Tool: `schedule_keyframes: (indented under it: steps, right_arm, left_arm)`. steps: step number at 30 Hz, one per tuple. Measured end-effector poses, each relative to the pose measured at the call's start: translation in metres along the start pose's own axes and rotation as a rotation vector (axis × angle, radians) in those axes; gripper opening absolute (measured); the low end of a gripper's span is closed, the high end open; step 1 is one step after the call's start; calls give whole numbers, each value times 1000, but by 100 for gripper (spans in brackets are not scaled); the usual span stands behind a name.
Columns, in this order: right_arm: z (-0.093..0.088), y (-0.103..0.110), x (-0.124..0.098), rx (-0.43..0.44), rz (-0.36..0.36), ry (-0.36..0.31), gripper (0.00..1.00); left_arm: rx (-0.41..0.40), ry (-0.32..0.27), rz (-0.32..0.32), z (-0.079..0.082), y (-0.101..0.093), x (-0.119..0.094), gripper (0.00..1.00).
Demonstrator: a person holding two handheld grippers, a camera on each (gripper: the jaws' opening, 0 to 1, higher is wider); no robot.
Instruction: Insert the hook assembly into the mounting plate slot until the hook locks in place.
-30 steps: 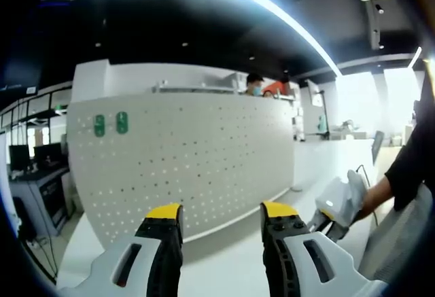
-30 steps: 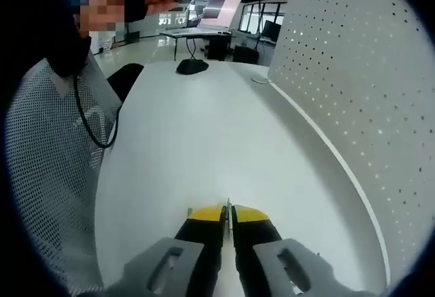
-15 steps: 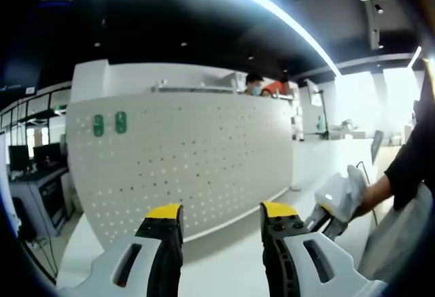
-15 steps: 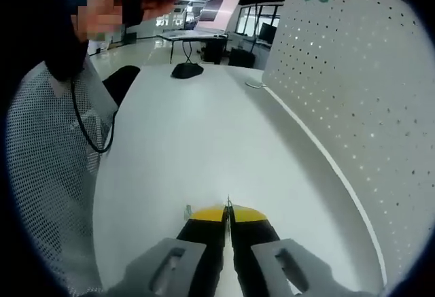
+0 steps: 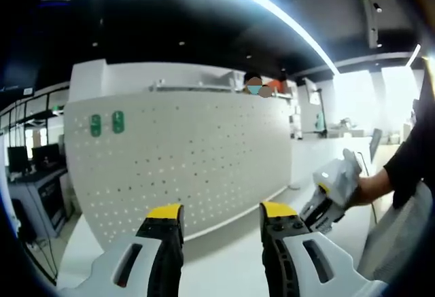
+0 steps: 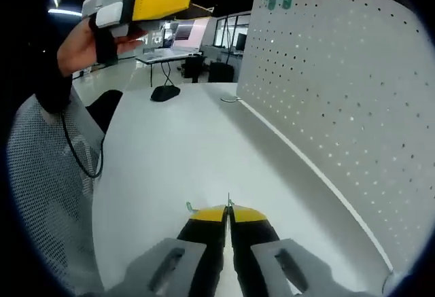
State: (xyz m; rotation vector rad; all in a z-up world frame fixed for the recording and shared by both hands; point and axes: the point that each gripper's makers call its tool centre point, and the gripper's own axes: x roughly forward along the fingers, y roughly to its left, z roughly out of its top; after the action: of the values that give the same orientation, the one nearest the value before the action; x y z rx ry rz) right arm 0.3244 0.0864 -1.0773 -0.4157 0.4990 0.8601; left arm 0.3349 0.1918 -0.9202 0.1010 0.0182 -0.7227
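Step in hand: approach to the board with the hook, judged from the clamped wire and the gap to the panel; insertion not yet begun.

Right gripper (image 6: 229, 214): jaws pressed together on a thin metal hook (image 6: 228, 205), with a small curved end showing to the left of the yellow tips and a fine point rising between them. Also seen from the left gripper view as a pale body with a yellow tip (image 5: 319, 205), gripped by a hand (image 5: 370, 187), low at the right.

Left gripper (image 5: 221, 213): jaws spread well apart, nothing between them; raised above the table (image 6: 183, 154), aimed at the board.

Mounting plate (image 6: 340, 86): upright white perforated board along the far edge of the table; two green tags (image 5: 107, 122) near its upper left corner.

Hook relative to plate: well apart, over bare tabletop, board to the right in the right gripper view.

Good execution: turn the hook's prongs square to the panel, choose one hole row, press straight in, then drop to seat.

Risk: thin wire likely to twist within the jaws under an oblique push.

Visibility: keep both board and hook within the frames.
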Motion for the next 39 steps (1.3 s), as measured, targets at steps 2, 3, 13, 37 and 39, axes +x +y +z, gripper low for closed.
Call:
schedule_keyframes:
  steps: [2,3,13,37,39]
  right_arm:
    - [5,-4,-3,16,-14,-15,0]
    - [8,-7,-4,24,-22,-22,0]
    - [35,-24,-17,47,-93,-84,0]
    - [128,-30,-44,122,-120,-249,0]
    - [135,-28,-46,124,-115,-258,0]
  left_arm:
    - [1,0,-2,0,0,0,46]
    - [1,0,-3,0,-1,0,45]
    - [8,5,-24,0,-8,2,45]
    - [22,5,-63,1,-19,3,42]
    - [24,5,-67,1,-20,3,42]
